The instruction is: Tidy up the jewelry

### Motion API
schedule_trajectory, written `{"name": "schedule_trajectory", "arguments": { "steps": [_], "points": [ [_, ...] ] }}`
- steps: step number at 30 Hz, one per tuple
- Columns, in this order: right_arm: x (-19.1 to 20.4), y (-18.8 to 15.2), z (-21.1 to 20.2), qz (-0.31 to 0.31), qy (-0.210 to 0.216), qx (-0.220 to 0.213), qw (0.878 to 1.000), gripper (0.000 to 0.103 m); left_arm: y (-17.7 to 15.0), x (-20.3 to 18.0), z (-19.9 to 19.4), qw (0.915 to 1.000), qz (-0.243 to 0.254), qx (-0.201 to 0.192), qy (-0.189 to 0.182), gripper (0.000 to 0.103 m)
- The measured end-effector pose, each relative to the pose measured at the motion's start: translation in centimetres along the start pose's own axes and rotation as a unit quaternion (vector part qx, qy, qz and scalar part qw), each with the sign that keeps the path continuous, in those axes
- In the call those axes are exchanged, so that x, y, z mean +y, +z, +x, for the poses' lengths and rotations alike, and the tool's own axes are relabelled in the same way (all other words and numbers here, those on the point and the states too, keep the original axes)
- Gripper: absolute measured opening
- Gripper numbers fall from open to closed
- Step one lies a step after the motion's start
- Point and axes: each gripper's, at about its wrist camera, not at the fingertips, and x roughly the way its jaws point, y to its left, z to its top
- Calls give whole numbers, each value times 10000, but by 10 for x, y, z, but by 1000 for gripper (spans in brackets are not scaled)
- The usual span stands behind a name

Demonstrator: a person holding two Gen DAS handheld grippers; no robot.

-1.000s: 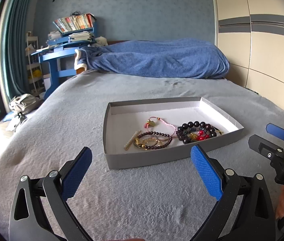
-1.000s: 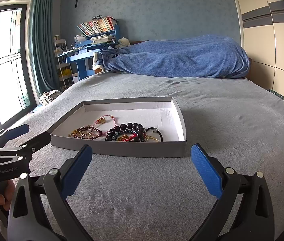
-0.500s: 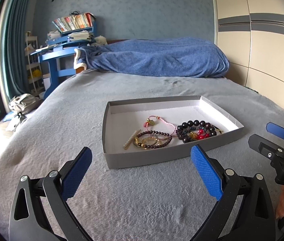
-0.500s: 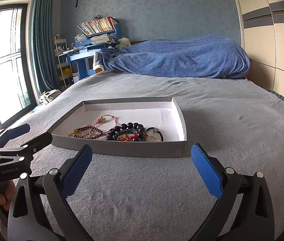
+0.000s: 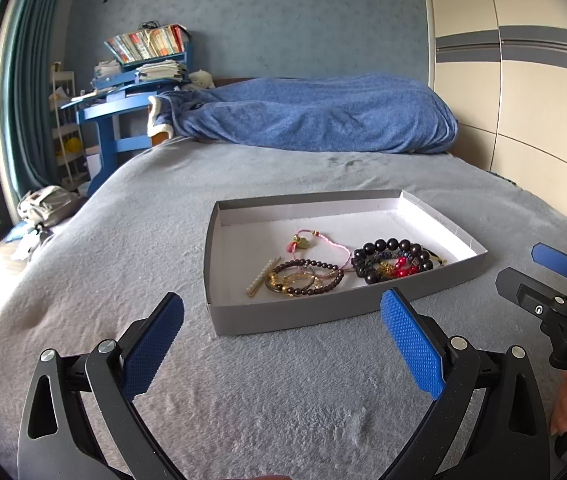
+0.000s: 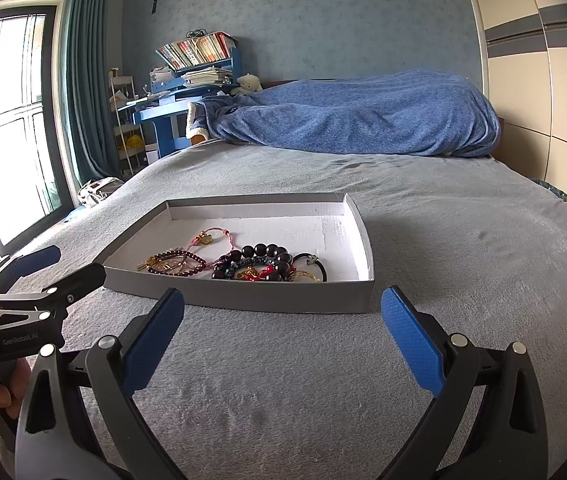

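**On the grey bed, jewelry sitting in the tray**

Near the middle of the bedspread point(image 5: 283, 420), a shallow grey tray point(image 5: 303, 316) is holding all the visible jewelry: a big-bead bracelet point(image 5: 391, 258) lying toward the right, a small-bead bracelet point(image 5: 307, 278) and a pale hair clip point(image 5: 261, 278) toward the left, a pink cord bracelet point(image 5: 323, 240) just beyond them. Since a second ago almost nothing is changing; the views are only drifting slightly. The left gripper point(image 5: 281, 344) and right gripper point(image 6: 281, 340) are both hovering near the tray's front wall with fingers spread apart, gripping nothing. The pieces are lying bunched and overlapping, which fits either a pile awaiting sorting or items already gathered.
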Motion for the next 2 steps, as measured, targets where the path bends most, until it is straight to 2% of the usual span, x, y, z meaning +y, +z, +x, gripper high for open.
{"name": "schedule_trajectory", "arguments": {
  "steps": [2],
  "points": [
    [0,0,0,-2,3,-2,10000,97,0,0,0,10000,0,-1,0,98]
  ]
}}
